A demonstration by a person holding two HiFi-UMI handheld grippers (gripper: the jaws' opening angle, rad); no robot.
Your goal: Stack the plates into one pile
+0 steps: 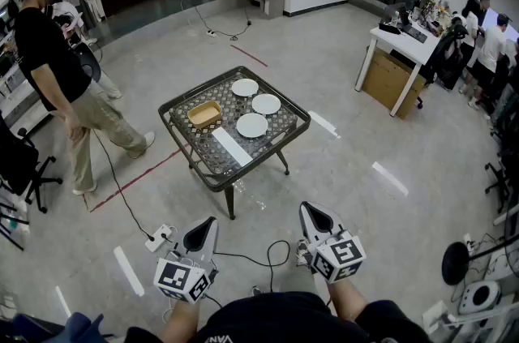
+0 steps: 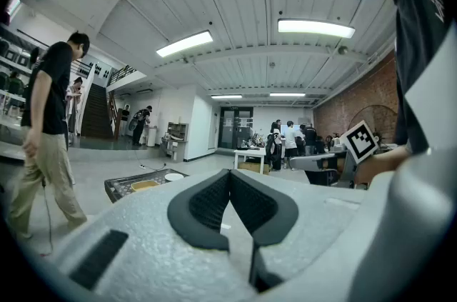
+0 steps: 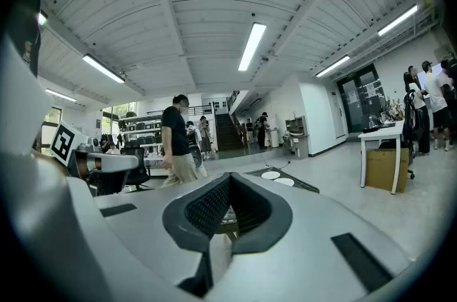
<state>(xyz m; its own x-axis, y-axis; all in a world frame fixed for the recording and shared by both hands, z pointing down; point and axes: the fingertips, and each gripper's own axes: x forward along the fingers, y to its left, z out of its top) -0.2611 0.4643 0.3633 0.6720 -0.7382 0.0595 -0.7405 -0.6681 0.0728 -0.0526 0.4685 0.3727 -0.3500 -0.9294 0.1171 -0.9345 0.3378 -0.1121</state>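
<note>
Three round white plates (image 1: 266, 104) lay unstacked on dark mesh-topped table (image 1: 187, 148) (square yellow bowl (image 1: 204, 113) beside them). Left gripper (image 1: 210, 224), right gripper (image 1: 306, 208): jaws sat together, nothing between, well apart from table.

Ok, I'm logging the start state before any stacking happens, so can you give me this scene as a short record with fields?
plates: three, white, side by side, none stacked: far plate, right plate, near plate
surface: table
also on it: tan square dish, white strip
left gripper: shut, empty, short of the table
right gripper: shut, empty, short of the table
bystander: person left of the table
</note>
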